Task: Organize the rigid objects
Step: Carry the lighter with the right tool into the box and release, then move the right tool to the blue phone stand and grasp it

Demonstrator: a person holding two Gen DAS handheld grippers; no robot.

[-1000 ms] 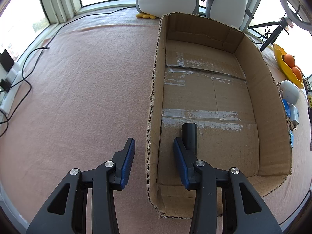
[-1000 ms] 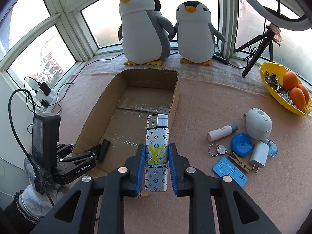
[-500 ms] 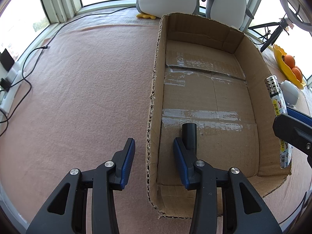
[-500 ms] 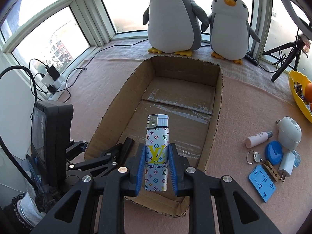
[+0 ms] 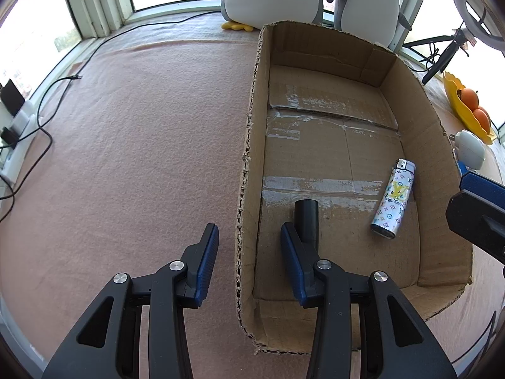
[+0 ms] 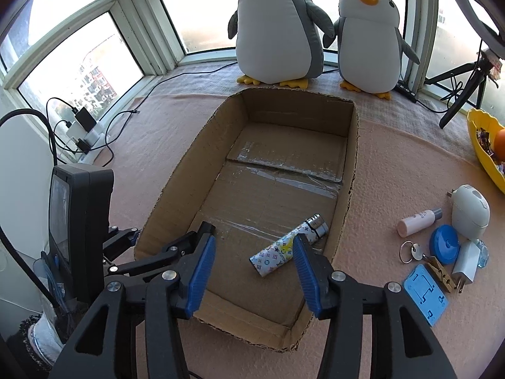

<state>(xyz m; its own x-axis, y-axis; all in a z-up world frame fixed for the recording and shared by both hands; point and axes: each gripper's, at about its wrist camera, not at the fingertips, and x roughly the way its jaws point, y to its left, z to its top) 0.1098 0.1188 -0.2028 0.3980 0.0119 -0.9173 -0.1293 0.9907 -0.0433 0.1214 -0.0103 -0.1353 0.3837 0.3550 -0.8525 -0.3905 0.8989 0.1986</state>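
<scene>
Right hand-held gripper (image 6: 254, 268), jaws just opened and released, hangs over the lighter (image 6: 288, 244) lying in the cardboard box (image 6: 352, 170), lower centre; lift straight clear.

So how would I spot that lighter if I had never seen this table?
Find the open cardboard box in front of the two plush penguins. On its floor, near the right-hand wall, lies the lighter on its side. It alone is white with small multicoloured logos and a silver metal top; the black tube nearby is plain.

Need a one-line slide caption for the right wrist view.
Open right tool above patterned white lighter lying flat in the brown cardboard box.
</scene>
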